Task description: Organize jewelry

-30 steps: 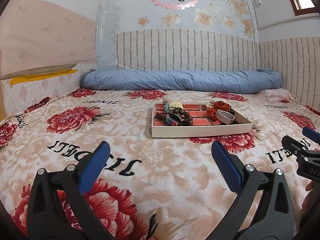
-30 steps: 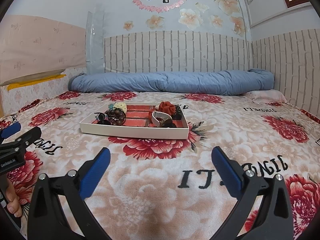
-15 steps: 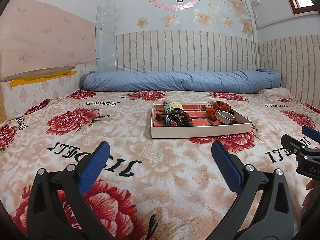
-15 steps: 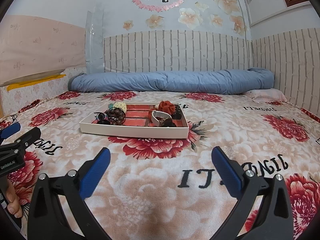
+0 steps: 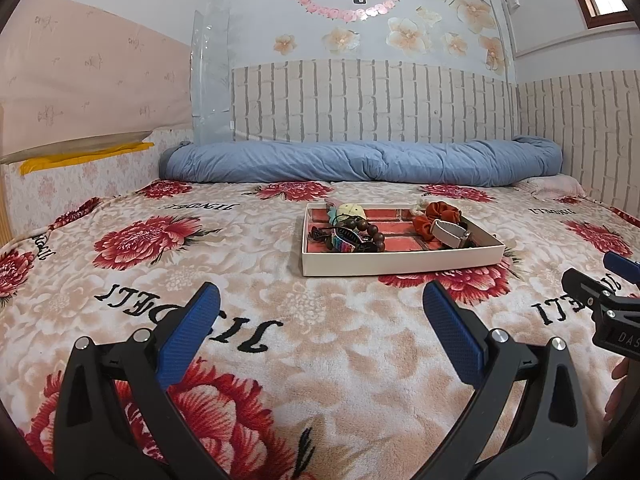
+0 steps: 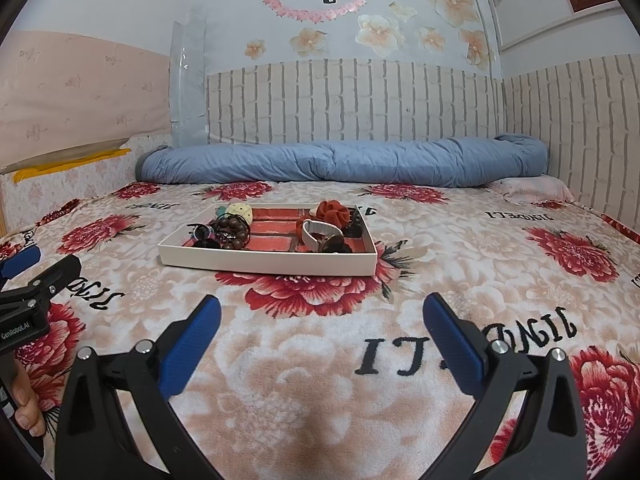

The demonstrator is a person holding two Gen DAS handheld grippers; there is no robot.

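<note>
A shallow cream tray [image 5: 400, 265] [image 6: 264, 264] with a red brick-pattern floor lies on the floral blanket ahead of both grippers. In it are a dark wooden bead bracelet [image 5: 370, 232] [image 6: 230, 226], a rust-red scrunchie [image 5: 438, 212] [image 6: 334, 212], a white strap or band [image 5: 450, 232] [image 6: 318, 230], a multicoloured band [image 5: 348, 242], a pale round piece [image 5: 350, 211] [image 6: 240, 211] and dark hair clips [image 6: 200, 232]. My left gripper [image 5: 320, 304] is open and empty, well short of the tray. My right gripper [image 6: 320, 312] is open and empty, also short of it.
A floral fleece blanket [image 5: 240, 264] covers the bed. A rolled blue quilt [image 5: 360, 164] [image 6: 344, 160] lies along the brick-pattern headboard wall. The right gripper shows at the right edge of the left wrist view [image 5: 600, 292]; the left one at the left edge of the right wrist view [image 6: 36, 284].
Both grippers have drifted very slightly; the tray sits a touch lower and nearer in both views. Nothing was taken hold of or let go.
</note>
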